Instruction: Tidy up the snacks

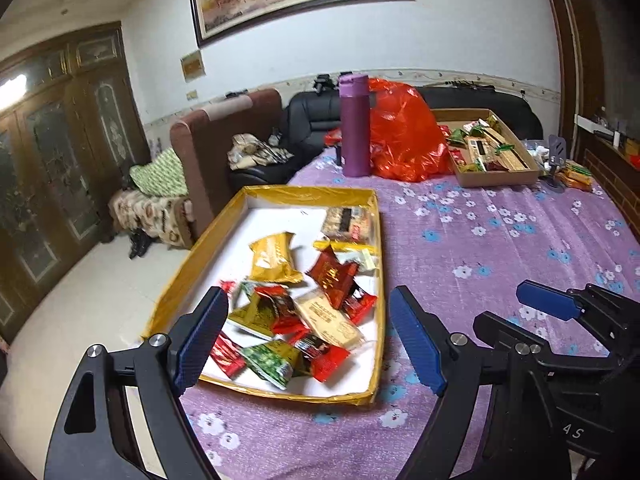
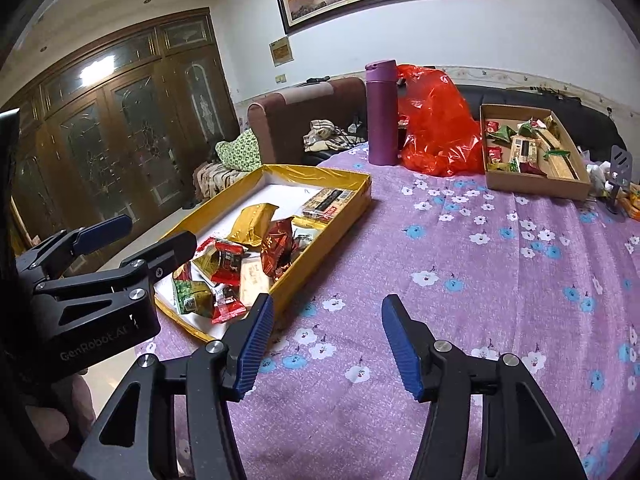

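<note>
A gold-rimmed tray (image 1: 192,256) (image 2: 340,178) with a white floor holds several wrapped snacks: a yellow packet (image 1: 274,258) (image 2: 252,222), a dark red packet (image 1: 332,276) (image 2: 278,246), small red and green ones (image 1: 272,362). My left gripper (image 1: 310,338) is open and empty, just above the tray's near end. My right gripper (image 2: 326,344) is open and empty over the purple cloth, right of the tray. A brown cardboard box (image 1: 500,176) (image 2: 536,186) with more snacks sits far right.
A purple flask (image 1: 354,124) (image 2: 382,112) and a red plastic bag (image 1: 404,132) (image 2: 438,120) stand at the table's far edge. A phone stand (image 2: 618,178) and loose packets lie at the far right. Sofas and a wooden cabinet are beyond.
</note>
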`<control>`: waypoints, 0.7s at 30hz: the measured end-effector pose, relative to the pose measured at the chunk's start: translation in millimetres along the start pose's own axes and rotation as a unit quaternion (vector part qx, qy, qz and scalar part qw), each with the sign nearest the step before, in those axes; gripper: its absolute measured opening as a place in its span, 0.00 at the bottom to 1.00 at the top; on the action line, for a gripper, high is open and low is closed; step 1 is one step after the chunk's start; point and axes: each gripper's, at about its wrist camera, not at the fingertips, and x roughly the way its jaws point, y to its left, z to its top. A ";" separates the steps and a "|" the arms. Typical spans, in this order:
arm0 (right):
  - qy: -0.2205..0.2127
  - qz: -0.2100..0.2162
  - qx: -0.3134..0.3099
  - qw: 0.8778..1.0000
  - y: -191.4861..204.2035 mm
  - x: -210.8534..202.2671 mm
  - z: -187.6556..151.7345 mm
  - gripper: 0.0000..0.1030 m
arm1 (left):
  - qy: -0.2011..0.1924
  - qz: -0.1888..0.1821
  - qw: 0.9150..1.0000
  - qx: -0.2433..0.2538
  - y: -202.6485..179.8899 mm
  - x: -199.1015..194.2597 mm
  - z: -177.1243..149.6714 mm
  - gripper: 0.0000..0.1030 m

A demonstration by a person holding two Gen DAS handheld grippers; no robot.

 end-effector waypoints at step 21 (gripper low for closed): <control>0.008 0.000 0.023 1.000 -16.0 5.7 -8.0 0.56 | 0.159 0.032 0.986 0.037 18.0 109.9 -19.1 0.81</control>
